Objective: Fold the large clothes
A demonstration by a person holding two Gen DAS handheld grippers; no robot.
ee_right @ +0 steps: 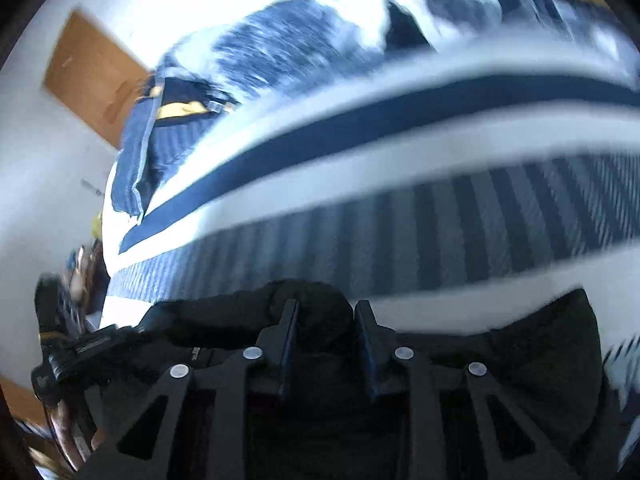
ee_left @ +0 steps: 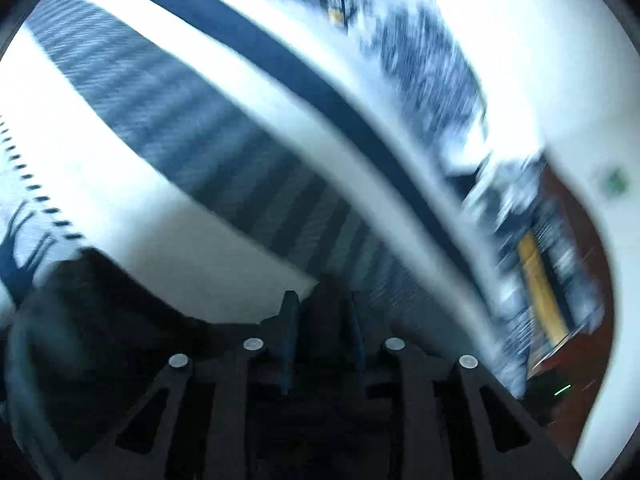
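1. Black garment [ee_right: 312, 316] lies on the striped bedspread [ee_right: 440, 232], bunched between both tongs.
2. Right gripper [ee_right: 326, 312] narrow, pinching its fold; left gripper [ee_left: 320, 304] narrow, grip unclear.
3. I'd judge it soft and floppy; take edges.

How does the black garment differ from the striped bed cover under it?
The black garment is plain and dark; the striped bed cover carries white, navy and grey-striped bands. The garment is bunched between the right hand-held gripper fingers; the cover lies spread flat. Both are fabric and blurred.

Left gripper [ee_left: 322, 304] jaws narrowly parted, right gripper [ee_right: 326, 312] likewise, both angled downward
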